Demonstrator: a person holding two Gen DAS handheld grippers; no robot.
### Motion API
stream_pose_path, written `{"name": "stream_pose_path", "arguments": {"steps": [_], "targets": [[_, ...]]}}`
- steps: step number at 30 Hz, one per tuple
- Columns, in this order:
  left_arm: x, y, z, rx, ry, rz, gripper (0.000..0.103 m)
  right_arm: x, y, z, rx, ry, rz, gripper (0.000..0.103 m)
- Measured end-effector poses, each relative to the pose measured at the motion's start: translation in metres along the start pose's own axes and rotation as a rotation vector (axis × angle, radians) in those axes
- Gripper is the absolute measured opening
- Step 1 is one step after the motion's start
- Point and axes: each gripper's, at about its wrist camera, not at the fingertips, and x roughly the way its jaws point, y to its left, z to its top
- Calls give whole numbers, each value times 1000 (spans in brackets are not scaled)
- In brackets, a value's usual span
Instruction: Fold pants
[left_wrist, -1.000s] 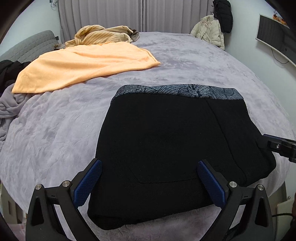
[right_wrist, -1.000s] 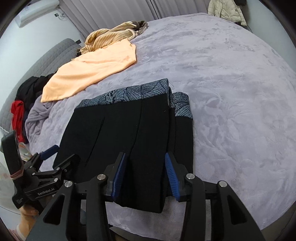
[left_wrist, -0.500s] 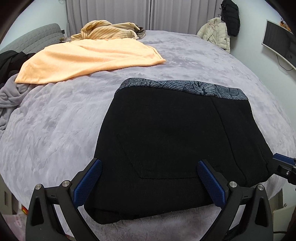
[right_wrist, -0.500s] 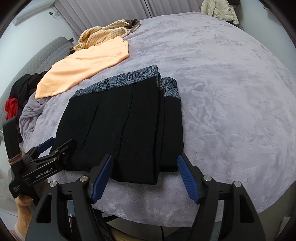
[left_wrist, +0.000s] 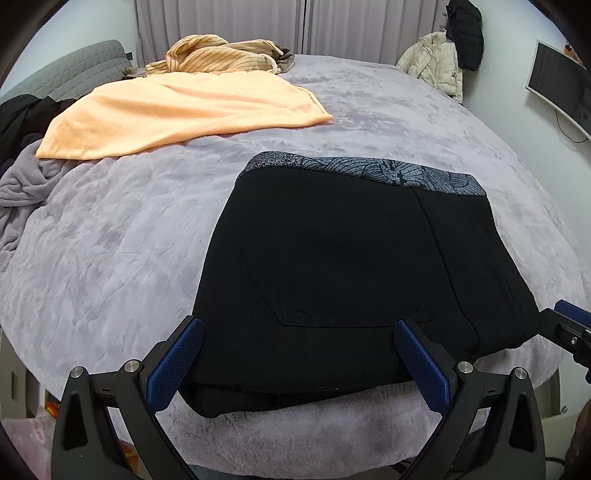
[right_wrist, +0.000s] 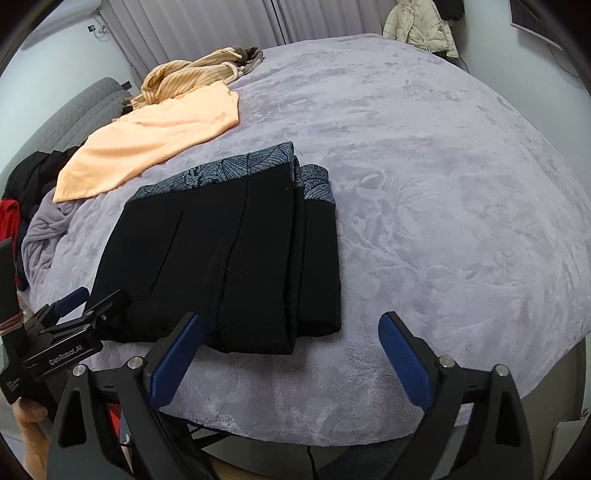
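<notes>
Right wrist view: left tongs (right_wrist: 94, 301) body reads "GenRobot.AI".

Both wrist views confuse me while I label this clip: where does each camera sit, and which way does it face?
Left wrist: on the left gripper, angled down over the folded black pants at the bed's near edge; its own open fingers show.
Right wrist: on the right gripper, jaws opening with nothing between them; the left gripper and a hand show.
Shared: pants, orange cloth, striped garment, curtains.
</notes>
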Motion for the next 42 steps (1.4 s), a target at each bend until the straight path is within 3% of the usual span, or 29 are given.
{"name": "stream_pose_path", "arguments": {"steps": [3,8,15,20,30,42], "targets": [[-7,-1,-1,1,5,9,103,-6,10,2,-33,-21,-34,103],[-21,-7,-2,35,-35,79,103,-14,30,9,-78,3,-13,103],[-28,-9,-1,42,-37,89,103,-15,51,9,-110,33,16,103],[-29,-9,3,32,-6,94,103,-15,51,15,-80,54,53,103],[-40,-15,13,54,-26,102,103,-18,54,22,-110,54,-16,103],[-41,-16,14,59,-21,103,103,-13,52,23,-98,77,7,103]]}}
